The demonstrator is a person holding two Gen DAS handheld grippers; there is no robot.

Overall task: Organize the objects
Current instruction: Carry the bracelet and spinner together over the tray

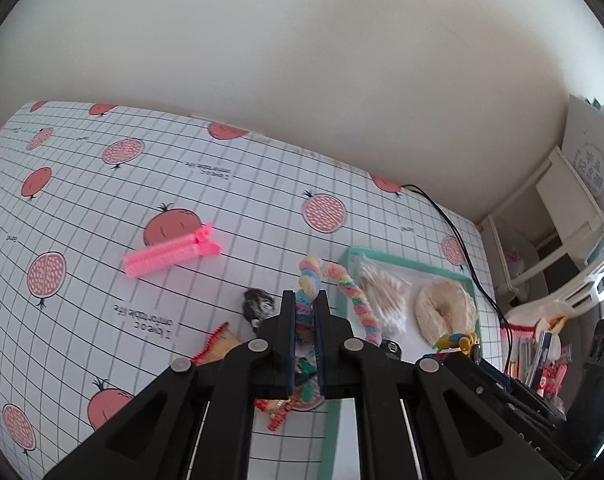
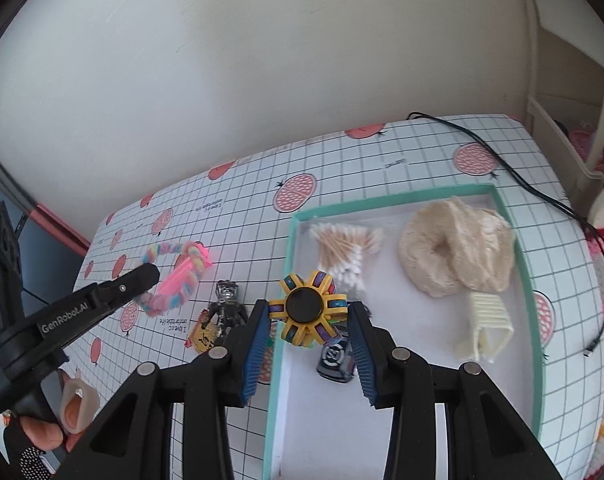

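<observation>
My left gripper (image 1: 306,296) is shut on a pastel rainbow twisted rope (image 1: 358,292), held up over the table just left of the teal tray (image 1: 402,260). In the right wrist view this left gripper (image 2: 149,274) carries the rope loop (image 2: 169,250) above a pink hair clip (image 2: 181,280). My right gripper (image 2: 309,312) is shut on a yellow fidget spinner (image 2: 310,308), held over the left rim of the tray (image 2: 382,200). The pink hair clip (image 1: 173,250) lies on the gridded cloth.
The tray holds cotton swabs (image 2: 344,248), a beige scrunchie (image 2: 458,252), a cream hair claw (image 2: 486,328) and a small dark toy (image 2: 336,360). A black figure (image 2: 225,308) and a yellow packet (image 2: 203,336) lie left of it. A black cable (image 2: 542,196) crosses the right side.
</observation>
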